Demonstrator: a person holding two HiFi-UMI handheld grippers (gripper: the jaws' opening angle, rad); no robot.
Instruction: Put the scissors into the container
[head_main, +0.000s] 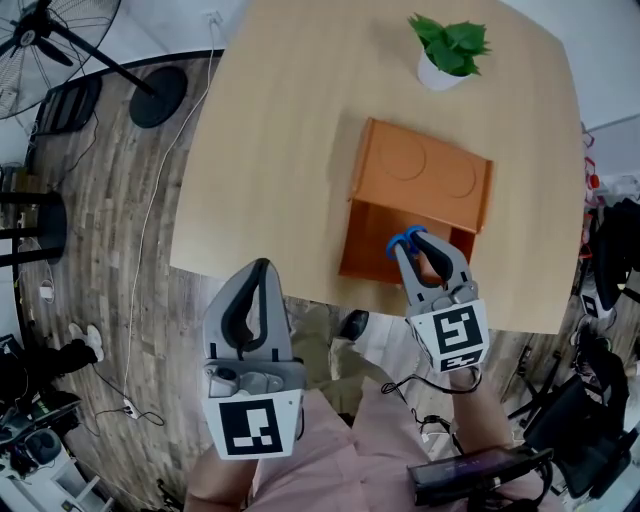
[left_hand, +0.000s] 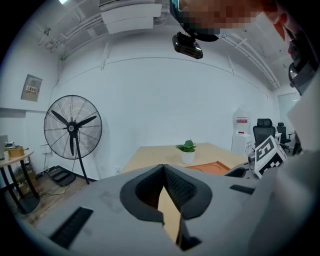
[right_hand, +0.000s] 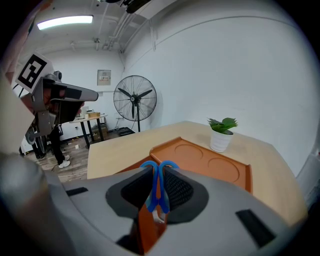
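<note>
In the head view, the right gripper (head_main: 412, 243) hung over the open front of the orange container (head_main: 420, 170) on the table (head_main: 280, 150), and the left gripper (head_main: 262, 275) sat off the table's edge. The left gripper view showed its jaws pressed together, empty. The right gripper view showed the jaws clamped on the scissors (right_hand: 158, 187) by their blue handles. Letting go off-centre could land them on the container's wall.

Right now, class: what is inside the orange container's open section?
Only its bare orange floor shows in the container. The right claw, shut on the blue scissors, covers the right part, so that part is unseen.
</note>
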